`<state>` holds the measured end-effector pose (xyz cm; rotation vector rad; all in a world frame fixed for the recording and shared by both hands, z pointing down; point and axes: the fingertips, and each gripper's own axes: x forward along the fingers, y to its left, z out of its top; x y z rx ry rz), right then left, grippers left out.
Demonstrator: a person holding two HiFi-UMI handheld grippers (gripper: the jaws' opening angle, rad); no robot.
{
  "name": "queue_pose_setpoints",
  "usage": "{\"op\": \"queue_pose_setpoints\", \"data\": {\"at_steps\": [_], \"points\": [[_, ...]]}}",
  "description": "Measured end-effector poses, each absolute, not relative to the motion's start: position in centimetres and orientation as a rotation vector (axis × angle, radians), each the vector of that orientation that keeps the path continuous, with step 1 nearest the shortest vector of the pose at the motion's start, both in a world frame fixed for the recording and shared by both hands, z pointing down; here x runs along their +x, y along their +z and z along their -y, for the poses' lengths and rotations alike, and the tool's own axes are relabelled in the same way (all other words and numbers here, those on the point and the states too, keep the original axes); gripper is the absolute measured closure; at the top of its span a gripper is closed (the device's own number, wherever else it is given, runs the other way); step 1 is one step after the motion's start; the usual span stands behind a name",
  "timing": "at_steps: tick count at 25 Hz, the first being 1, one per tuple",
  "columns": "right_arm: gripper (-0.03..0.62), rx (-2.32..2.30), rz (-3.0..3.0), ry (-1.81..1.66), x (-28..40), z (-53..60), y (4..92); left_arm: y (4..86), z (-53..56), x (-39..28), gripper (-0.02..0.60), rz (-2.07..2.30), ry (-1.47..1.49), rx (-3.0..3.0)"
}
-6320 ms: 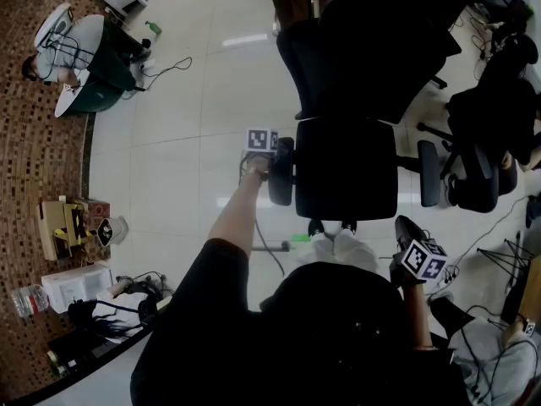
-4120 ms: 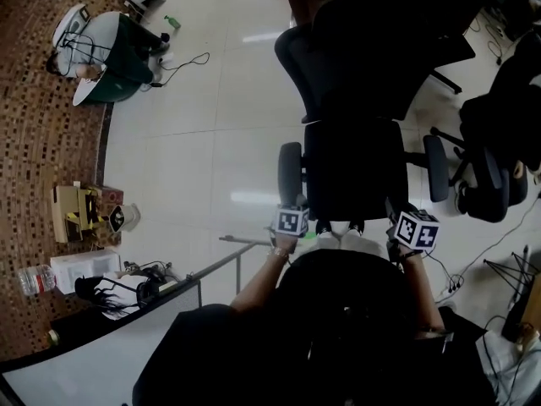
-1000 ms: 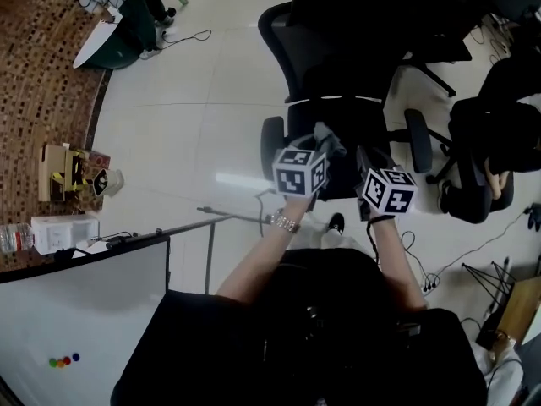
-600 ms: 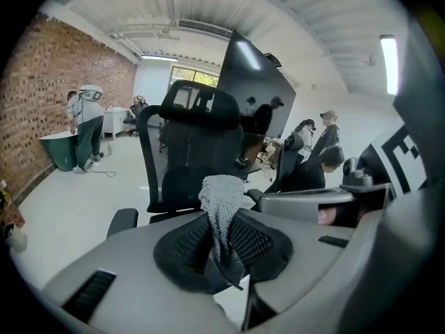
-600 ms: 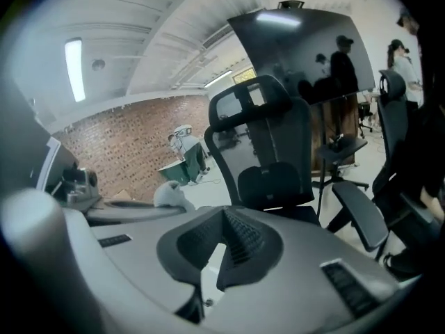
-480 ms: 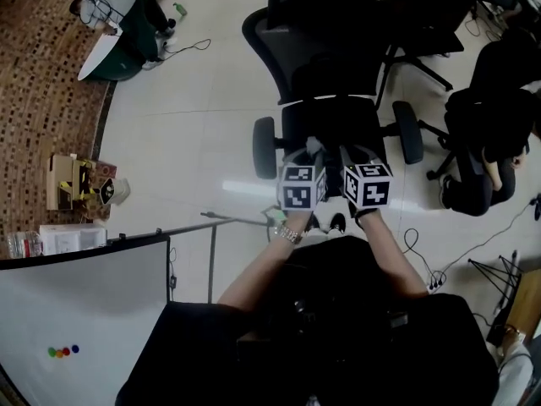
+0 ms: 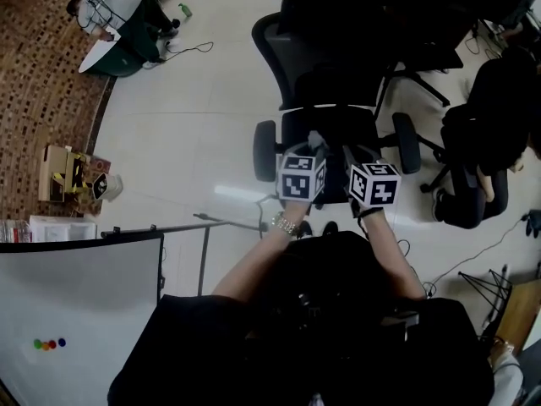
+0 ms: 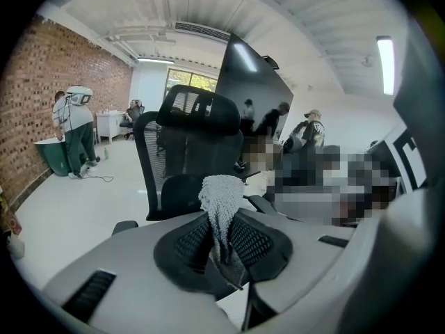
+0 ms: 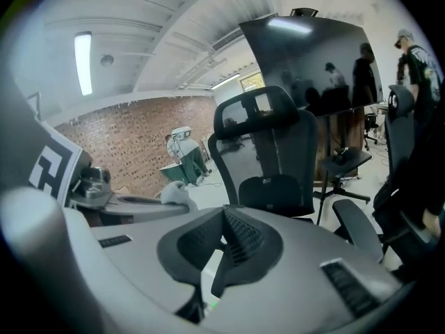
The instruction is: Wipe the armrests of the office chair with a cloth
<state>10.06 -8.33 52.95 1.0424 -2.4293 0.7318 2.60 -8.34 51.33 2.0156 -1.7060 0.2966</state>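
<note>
Cloth (image 8: 221, 204): grey-white, knobbly weave, bunched into an upright wad. Your left claw (image 8: 224, 249) is clamped on its lower part, and the top stands free above the black ribbed pads. It is held in the air over the front of the seat, touching no part of the chair.

Right claw (image 9: 224, 221): tips pressed together with nothing between them. It sits just beside the left one, at its 3 o'clock. Both claw housings are smooth grey moulded shells.

Office chair (image 7: 330, 74): at 12 o'clock from your claws and facing you. It is black throughout, with a tall mesh backrest, a curved headrest on top and a padded seat (image 7: 334, 125).
- 9 o'clock armrest (image 7: 265, 150): a rounded oblong pad at about 10 o'clock from the left claw. It is near but apart.
- 3 o'clock armrest (image 7: 407, 142): the same shape, at about 1 o'clock from the right claw. It is also apart.

Room to move:
- From 9 round to 11 o'clock of the chair there is open floor (image 7: 186, 134) of pale glossy tile.
- The 3 o'clock side is tight. A second dark chair (image 7: 482, 134) stands close by, and the legs of a chair base reach in behind the 3 o'clock armrest.
- At your 8 o'clock the top edge of a whiteboard (image 7: 76, 303) and its thin stand run toward your left arm.
- Far out at 9 to 10 o'clock the tile ends in a curved edge against brown speckled flooring (image 7: 42, 108).
</note>
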Motion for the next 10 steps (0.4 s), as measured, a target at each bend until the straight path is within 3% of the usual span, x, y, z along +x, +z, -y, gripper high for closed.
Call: {"op": "queue_pose_setpoints", "data": {"at_steps": [10], "points": [[0.588,0.955,2.533,0.681,8.9,7.3,51.0,50.8,8.8,4.1,0.531,1.659,0.250,2.058]]}}
